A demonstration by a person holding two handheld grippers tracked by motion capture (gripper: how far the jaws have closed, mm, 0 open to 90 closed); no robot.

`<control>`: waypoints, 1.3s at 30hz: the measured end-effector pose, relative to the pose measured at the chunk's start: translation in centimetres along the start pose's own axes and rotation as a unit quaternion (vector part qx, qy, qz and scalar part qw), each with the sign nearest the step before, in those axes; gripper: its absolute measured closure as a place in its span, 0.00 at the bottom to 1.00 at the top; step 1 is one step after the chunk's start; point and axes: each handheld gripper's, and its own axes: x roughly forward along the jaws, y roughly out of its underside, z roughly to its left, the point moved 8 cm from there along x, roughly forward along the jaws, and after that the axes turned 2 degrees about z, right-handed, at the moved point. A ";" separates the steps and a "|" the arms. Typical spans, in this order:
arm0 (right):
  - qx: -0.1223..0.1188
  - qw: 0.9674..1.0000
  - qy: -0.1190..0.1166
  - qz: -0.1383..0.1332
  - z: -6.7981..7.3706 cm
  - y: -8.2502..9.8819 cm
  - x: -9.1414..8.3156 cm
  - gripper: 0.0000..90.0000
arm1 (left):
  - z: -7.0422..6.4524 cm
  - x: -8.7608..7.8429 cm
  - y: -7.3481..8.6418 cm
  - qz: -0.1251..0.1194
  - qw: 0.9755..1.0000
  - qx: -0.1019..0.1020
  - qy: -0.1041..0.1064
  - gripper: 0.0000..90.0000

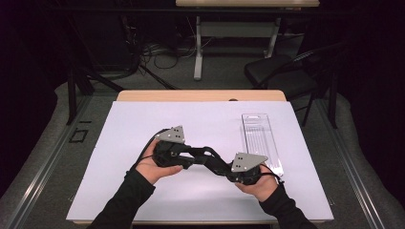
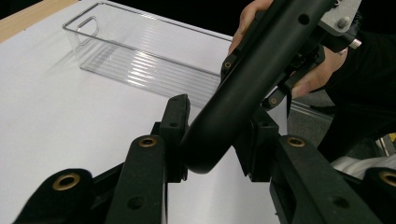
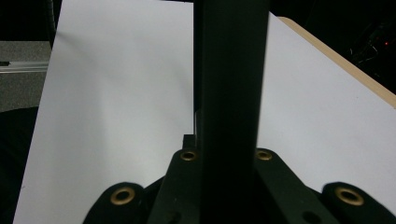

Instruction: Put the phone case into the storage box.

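Observation:
A black rounded bar (image 1: 206,153) spans the gap between my two grippers above the white sheet (image 1: 133,124). In the left gripper view my left gripper (image 2: 212,135) has its jaws on either side of the bar's blunt end (image 2: 205,154), pressed against it. The bar (image 2: 261,56) runs up to the person's right hand (image 2: 313,77). In the right gripper view the bar (image 3: 231,70) rises straight up from between the jaws of my right gripper (image 3: 226,154), which is shut on it. From above, the left gripper (image 1: 198,155) and right gripper (image 1: 216,162) point at each other.
A clear plastic tray (image 1: 260,138) lies lengthwise on the right of the sheet, also seen as the tray (image 2: 140,56) beyond the left jaws. The wooden table edge (image 1: 200,95) runs along the back. A dark chair (image 1: 282,71) and desk legs stand behind.

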 end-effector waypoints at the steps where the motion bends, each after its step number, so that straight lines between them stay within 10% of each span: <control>1: 0.000 1.000 -0.001 0.000 0.0 0.0 0.0 0.98 | 0.0 0.0 0.0 0.000 1.000 0.000 0.001 0.75; 39: 0.016 1.000 -0.016 0.008 0.1 0.2 0.2 0.98 | 0.1 0.0 0.4 0.000 1.000 0.002 0.009 0.88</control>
